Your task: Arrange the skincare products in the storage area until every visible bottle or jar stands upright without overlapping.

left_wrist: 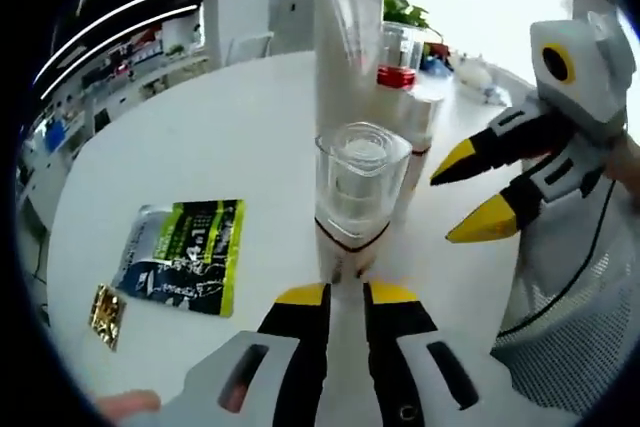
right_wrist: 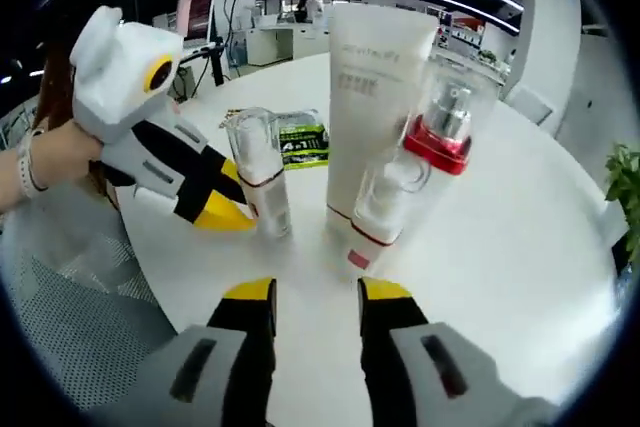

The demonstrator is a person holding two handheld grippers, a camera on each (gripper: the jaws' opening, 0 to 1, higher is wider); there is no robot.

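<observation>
Now four skincare products stand upright, clustered on the white counter (right_wrist: 520, 237): a tall white tube (right_wrist: 370, 97), a clear-capped pump bottle (right_wrist: 445, 122) with a red collar touching the tube's side, a small white bottle (right_wrist: 380, 207) in front of them, and a slim clear-capped bottle (right_wrist: 262, 172) set just apart. The left gripper (right_wrist: 228, 215) hangs beside that slim bottle — its jaws nearly together, gripping nothing. The right gripper (right_wrist: 315, 297) faces the cluster with jaws parted and empty. Further back, a green sachet (left_wrist: 185, 255) and a small gold packet (left_wrist: 106, 315) lie flat on the counter.
</observation>
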